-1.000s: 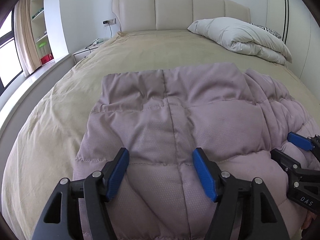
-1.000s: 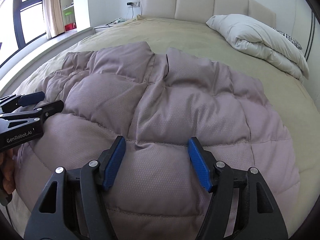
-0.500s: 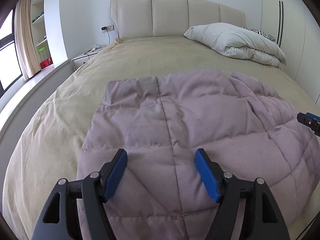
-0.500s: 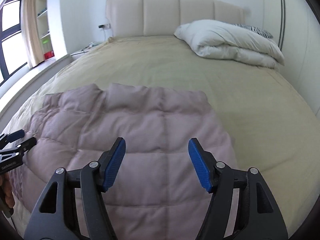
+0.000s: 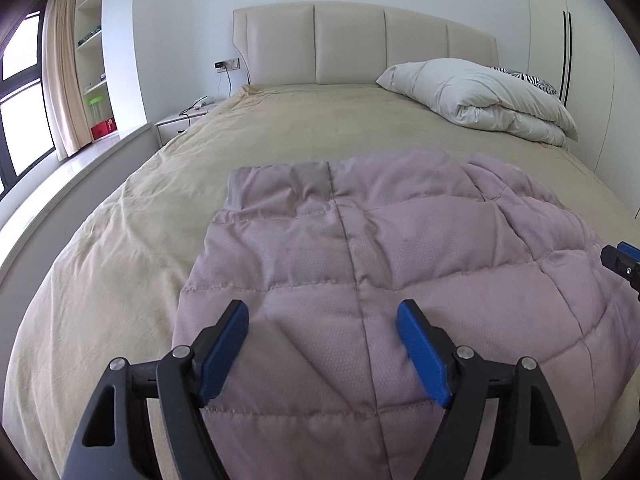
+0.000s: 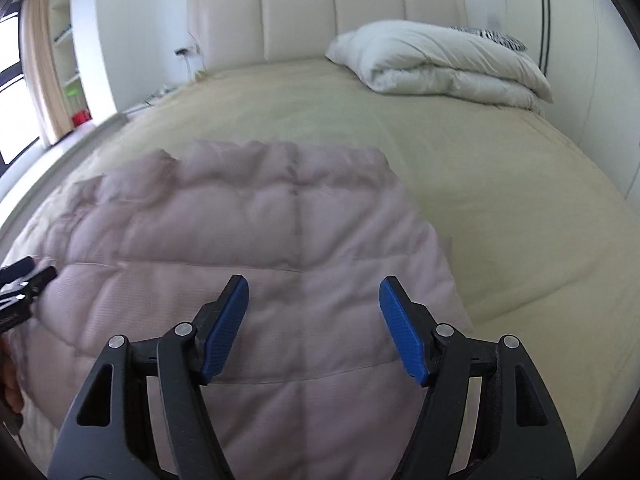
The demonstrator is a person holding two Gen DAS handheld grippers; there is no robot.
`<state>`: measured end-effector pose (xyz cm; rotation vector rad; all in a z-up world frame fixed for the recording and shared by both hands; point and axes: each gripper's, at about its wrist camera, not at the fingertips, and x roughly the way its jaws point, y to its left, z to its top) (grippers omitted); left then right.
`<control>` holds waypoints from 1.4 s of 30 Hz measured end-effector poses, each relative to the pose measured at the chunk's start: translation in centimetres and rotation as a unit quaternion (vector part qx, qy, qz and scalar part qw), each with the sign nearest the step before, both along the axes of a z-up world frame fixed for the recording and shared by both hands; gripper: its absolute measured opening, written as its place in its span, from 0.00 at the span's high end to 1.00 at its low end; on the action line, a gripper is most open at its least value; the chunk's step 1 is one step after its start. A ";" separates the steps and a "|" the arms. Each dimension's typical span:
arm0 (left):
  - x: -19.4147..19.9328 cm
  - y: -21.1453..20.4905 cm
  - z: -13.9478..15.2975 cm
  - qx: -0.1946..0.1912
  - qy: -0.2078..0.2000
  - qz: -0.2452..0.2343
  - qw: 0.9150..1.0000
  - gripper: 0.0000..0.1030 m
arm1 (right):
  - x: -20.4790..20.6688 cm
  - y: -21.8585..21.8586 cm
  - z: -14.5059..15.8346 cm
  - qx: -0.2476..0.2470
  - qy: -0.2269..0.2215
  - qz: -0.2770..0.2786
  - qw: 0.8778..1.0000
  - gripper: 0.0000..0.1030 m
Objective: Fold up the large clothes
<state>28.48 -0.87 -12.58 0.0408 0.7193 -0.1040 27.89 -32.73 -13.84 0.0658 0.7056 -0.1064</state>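
A mauve quilted puffer garment (image 5: 380,248) lies spread on the beige bed; it also shows in the right wrist view (image 6: 248,248). My left gripper (image 5: 322,346) is open and empty, hovering above the garment's near left part. My right gripper (image 6: 314,326) is open and empty above the garment's near right part, close to its right edge. The right gripper's tip shows at the right edge of the left wrist view (image 5: 624,264), and the left gripper's tip at the left edge of the right wrist view (image 6: 24,280).
The beige bed cover (image 5: 312,124) stretches to a padded headboard (image 5: 360,44). A folded white duvet (image 5: 480,96) lies at the far right by the wall. A nightstand (image 5: 180,124), shelves and a window stand to the left.
Both grippers have lifted and pulled back from the garment and moved apart. The right wrist view has swung to the right, so the garment's right edge and bare bed now show.
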 end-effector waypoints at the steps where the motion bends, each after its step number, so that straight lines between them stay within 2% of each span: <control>1: -0.1 0.2 -0.4 -0.005 0.002 0.000 1.000 0.22 | -0.6 1.4 0.6 -0.005 -0.009 0.017 1.000 0.34; 3: 0.0 0.1 -1.0 0.002 0.002 -0.008 1.000 0.22 | -0.9 4.5 0.3 -0.015 -0.007 0.061 0.998 0.33; 5: 0.0 0.2 -0.7 -0.002 0.010 -0.014 1.000 0.22 | 0.1 7.3 -1.9 -0.038 0.038 0.097 0.994 0.28; 7: -0.6 1.2 0.5 -0.021 0.011 -0.009 1.000 0.22 | 0.0 8.2 -2.8 -0.054 0.038 0.088 0.994 0.28; 9: -1.7 2.8 1.8 -0.045 -0.004 0.002 0.999 0.21 | -0.3 7.3 -2.1 -0.021 0.034 0.085 0.996 0.26; 12: -3.0 6.5 2.9 -0.079 -0.023 0.030 0.996 0.02 | -1.8 4.7 -0.2 0.053 0.009 0.086 0.995 0.26; 13: -3.0 7.9 2.8 -0.093 -0.019 0.037 0.995 0.01 | -2.0 3.6 0.7 0.071 -0.003 0.088 0.994 0.25; 15: -2.1 10.4 2.0 -0.126 0.013 0.040 0.991 0.01 | -3.0 0.4 2.3 0.104 -0.025 0.083 0.991 0.18; 17: -1.0 12.4 0.8 -0.169 0.044 0.039 0.984 0.01 | -3.0 -3.3 3.0 0.136 -0.029 0.066 0.988 0.17; 20: 1.0 14.3 -1.4 -0.235 0.106 0.030 0.966 0.01 | -2.1 -8.8 2.4 0.191 0.000 0.048 0.980 0.17; 23: 2.8 15.1 -3.6 -0.289 0.154 0.026 0.944 0.01 | -1.0 -12.8 0.2 0.231 0.046 0.046 0.971 0.17; 25: 3.8 15.1 -4.8 -0.329 0.185 0.009 0.926 0.01 | -0.5 -15.1 -1.4 0.259 0.066 0.033 0.963 0.17; 27: 4.5 15.0 -5.3 -0.339 0.194 0.003 0.921 0.01 | 0.1 -17.1 -3.0 0.301 0.076 0.025 0.950 0.17; 31: 5.6 14.6 -5.8 -0.349 0.210 -0.014 0.913 0.01 | 1.5 -19.2 -5.3 0.355 0.090 0.023 0.930 0.17; 33: 5.9 14.2 -6.1 -0.348 0.219 -0.024 0.911 0.01 | 2.7 -19.7 -6.6 0.371 0.108 0.020 0.922 0.17; 35: 6.2 14.1 -6.3 -0.353 0.224 -0.029 0.908 0.01 | 4.0 -19.7 -8.3 0.399 0.137 0.031 0.906 0.17; 36: 6.5 14.1 -6.3 -0.360 0.227 -0.032 0.904 0.01 | 4.4 -19.5 -8.9 0.404 0.149 0.035 0.902 0.17; 41: 7.5 14.4 -6.7 -0.395 0.242 -0.052 0.885 0.04 | 6.4 -18.0 -9.9 0.425 0.148 0.080 0.890 0.17; 42: 7.7 14.3 -6.8 -0.403 0.246 -0.060 0.880 0.10 | 6.8 -17.6 -10.1 0.426 0.149 0.092 0.887 0.17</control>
